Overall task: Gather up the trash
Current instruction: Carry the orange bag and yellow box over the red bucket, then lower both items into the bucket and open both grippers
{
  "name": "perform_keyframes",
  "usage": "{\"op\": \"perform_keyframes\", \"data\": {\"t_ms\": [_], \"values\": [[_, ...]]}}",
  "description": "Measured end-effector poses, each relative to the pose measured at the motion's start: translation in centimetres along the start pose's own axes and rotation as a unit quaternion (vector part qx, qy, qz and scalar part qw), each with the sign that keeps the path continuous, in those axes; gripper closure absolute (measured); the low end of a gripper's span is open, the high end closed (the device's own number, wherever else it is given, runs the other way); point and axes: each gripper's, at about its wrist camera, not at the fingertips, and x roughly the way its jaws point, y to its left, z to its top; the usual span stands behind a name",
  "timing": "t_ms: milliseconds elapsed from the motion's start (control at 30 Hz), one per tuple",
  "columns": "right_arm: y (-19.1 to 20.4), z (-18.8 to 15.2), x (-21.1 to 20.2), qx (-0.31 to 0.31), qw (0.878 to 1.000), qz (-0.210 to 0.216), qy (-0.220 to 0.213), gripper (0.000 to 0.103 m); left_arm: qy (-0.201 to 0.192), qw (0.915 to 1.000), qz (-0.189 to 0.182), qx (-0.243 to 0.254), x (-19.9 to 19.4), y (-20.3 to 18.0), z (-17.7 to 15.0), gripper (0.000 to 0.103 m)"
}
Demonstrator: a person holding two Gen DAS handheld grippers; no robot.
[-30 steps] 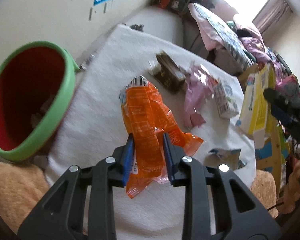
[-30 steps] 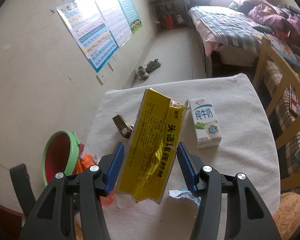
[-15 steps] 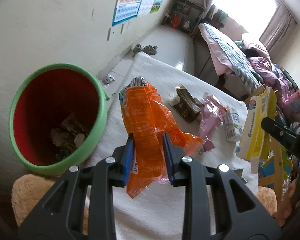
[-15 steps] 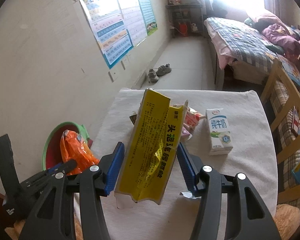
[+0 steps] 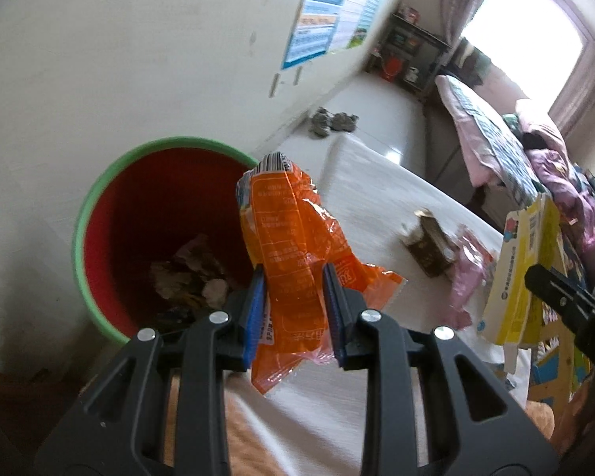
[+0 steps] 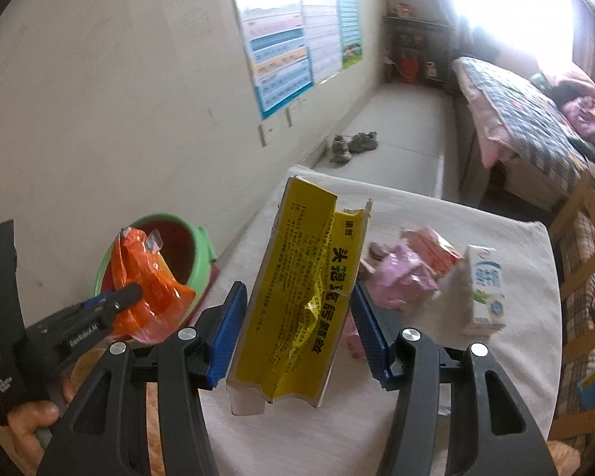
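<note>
The left gripper [image 5: 293, 309] has its jaws clamped on an orange wrapper [image 5: 293, 246], which stands up crumpled between the blue pads. The landmark here is the bin [image 5: 111, 182], green-rimmed and red inside, standing beside the wall. The orange wrapper hangs over the bin's near rim, and scraps of paper trash [image 5: 194, 269] lie at the bin's bottom. To the right of the bin runs the bench [image 5: 377, 182] under a white cloth.

The right gripper [image 6: 297, 317] has its jaws pressed on the 2 sides of a torn yellow box [image 6: 297, 297], held upright above the bench, right of the bin. Further right from the bin, on the cloth, lie a brown carton [image 5: 428, 242], a pink wrapper [image 6: 400, 281] and a milk carton [image 6: 484, 289], the milk carton farthest from the bin. In the right wrist view, a hand [image 6: 23, 424] holds the left gripper's handle just in front of the bin.
</note>
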Motion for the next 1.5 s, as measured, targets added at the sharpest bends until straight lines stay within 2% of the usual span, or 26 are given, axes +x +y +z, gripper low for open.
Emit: {"op": "perform_keyframes", "data": {"t_ms": [500, 867, 933, 1033, 1100, 1200, 1333, 1433, 1500], "values": [[7.9, 2.1, 4.2, -0.081, 0.995, 0.045, 0.024, 0.050, -0.017, 0.9971, 0.046, -0.059, -1.0, 6.9, 1.3, 0.076], [12.4, 3.4, 7.5, -0.112, 0.991, 0.056, 0.039, 0.052, 0.009, 0.9956, 0.058, -0.073, 0.5, 9.4, 1.1, 0.076], [12.5, 3.7, 7.9, -0.110, 0.991, 0.062, 0.045, 0.056, 0.009, 0.9954, 0.059, -0.075, 0.5, 9.6, 1.0, 0.076], [11.7, 3.9, 8.3, -0.100, 0.992, 0.061, 0.043, 0.056, 0.009, 0.9952, 0.059, -0.079, 0.4, 10.1, 1.2, 0.076], [9.9, 3.7, 8.7, -0.081, 0.995, 0.032, 0.043, 0.052, 0.006, 0.9952, 0.057, -0.079, 0.1, 10.4, 1.1, 0.076], [6.3, 3.0, 9.7, -0.037, 0.997, 0.005, 0.063, 0.047, 0.005, 0.9948, 0.055, -0.086, 0.1, 10.7, 0.9, 0.075], [2.2, 1.5, 11.0, -0.016, 0.994, -0.034, 0.098, 0.042, 0.006, 0.9946, 0.051, -0.090, 0.1, 10.6, 0.7, 0.075], [0.3, 0.6, 11.4, -0.001, 0.992, -0.042, 0.115, 0.040, 0.008, 0.9948, 0.046, -0.090, 0.1, 10.5, 0.5, 0.076], [-0.4, 0.2, 11.7, 0.011, 0.991, -0.033, 0.129, 0.039, 0.011, 0.9951, 0.045, -0.087, 0.3, 10.1, 0.5, 0.075]]}}
